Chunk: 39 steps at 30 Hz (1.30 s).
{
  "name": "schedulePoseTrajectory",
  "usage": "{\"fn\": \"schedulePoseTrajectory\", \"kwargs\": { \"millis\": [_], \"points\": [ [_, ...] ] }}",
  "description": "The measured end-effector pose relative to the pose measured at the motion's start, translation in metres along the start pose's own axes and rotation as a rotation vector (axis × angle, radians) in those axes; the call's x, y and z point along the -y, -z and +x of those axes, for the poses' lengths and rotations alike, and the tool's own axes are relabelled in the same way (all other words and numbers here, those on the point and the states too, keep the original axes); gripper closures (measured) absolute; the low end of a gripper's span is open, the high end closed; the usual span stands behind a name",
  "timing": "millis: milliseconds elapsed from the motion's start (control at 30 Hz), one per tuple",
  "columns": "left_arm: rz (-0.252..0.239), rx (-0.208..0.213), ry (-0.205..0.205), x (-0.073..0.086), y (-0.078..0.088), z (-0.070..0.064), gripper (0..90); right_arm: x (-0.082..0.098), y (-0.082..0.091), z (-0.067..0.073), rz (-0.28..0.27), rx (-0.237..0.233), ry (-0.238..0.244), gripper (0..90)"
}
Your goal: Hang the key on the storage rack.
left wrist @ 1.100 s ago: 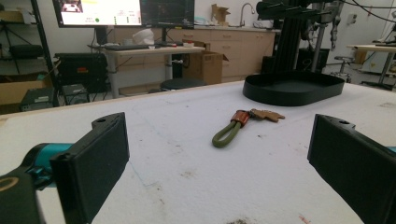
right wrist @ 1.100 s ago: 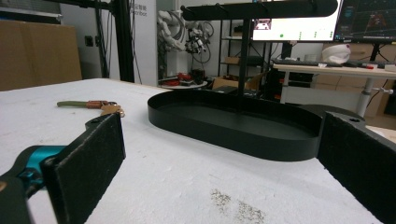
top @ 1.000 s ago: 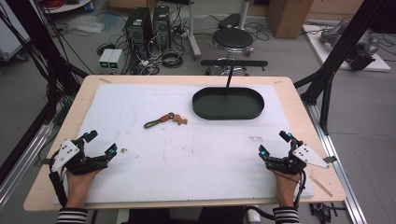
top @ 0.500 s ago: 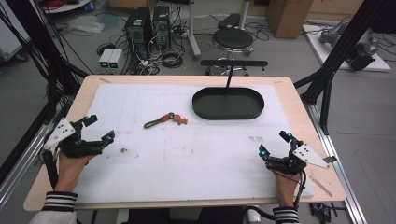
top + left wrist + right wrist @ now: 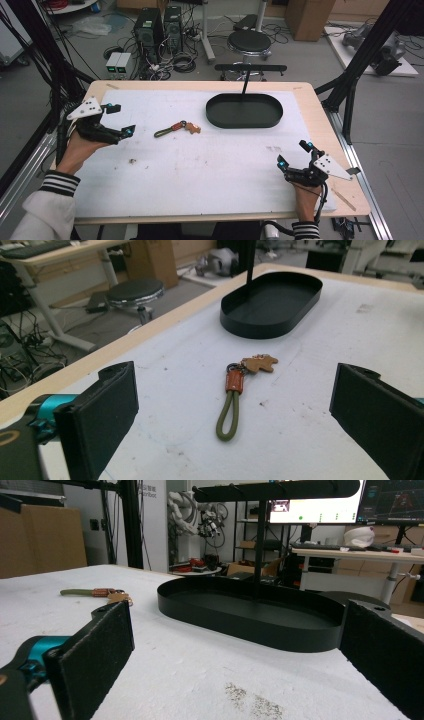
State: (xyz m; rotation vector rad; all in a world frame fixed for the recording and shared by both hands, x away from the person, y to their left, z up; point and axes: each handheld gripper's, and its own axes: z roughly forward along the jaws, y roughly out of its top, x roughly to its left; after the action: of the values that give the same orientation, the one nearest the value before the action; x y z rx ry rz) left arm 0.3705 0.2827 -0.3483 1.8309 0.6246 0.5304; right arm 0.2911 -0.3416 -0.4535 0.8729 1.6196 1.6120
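A keychain (image 5: 176,128) with an olive-green loop, an orange leather band and a tan charm lies on the white table cover, left of centre. The left gripper view shows the keychain (image 5: 235,395) straight ahead between the jaws. My left gripper (image 5: 119,120) is raised at the table's left side, open and empty, pointing at it from a short distance. My right gripper (image 5: 294,154) rests low near the front right edge, open and empty. A black oval tray (image 5: 244,111) with an upright post stands at the back centre. The tray (image 5: 255,611) and the keychain (image 5: 100,594) lie beyond the right jaws.
The table's wooden rim (image 5: 327,130) runs around the white cover. A black T-shaped rack (image 5: 250,69) rises behind the tray. Beyond the far edge are a stool (image 5: 249,42), computer cases (image 5: 157,25) and cables on the floor. Black frame posts (image 5: 357,75) flank both sides.
My left gripper has lifted from the front left corner and moved forward and up the left side, turning toward the keychain. The right gripper has stayed still.
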Motion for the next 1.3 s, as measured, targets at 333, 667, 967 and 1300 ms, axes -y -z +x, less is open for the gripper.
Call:
{"fn": "schedulePoseTrajectory", "kwargs": {
  "millis": [333, 667, 967, 1300],
  "points": [
    [0.205, 0.051, -0.047, -0.029, -0.045, 0.019, 5.8, 0.0, 0.0, 0.0, 0.003, -0.002, -0.011, 0.6],
    [0.403, 0.066, -0.043, -0.027, -0.09, 0.034, 5.9, 0.0, 0.0, 0.0, 0.002, -0.003, -0.007, 0.6],
    [0.573, 0.112, -0.073, -0.023, -0.127, 0.032, 7.8, 0.0, 0.001, 0.0, 0.002, -0.003, -0.009, 0.6],
    [0.689, 0.153, -0.109, -0.025, -0.152, 0.024, 11.8, 0.0, 0.001, 0.0, 0.002, -0.003, -0.012, 0.6]
  ]
}}
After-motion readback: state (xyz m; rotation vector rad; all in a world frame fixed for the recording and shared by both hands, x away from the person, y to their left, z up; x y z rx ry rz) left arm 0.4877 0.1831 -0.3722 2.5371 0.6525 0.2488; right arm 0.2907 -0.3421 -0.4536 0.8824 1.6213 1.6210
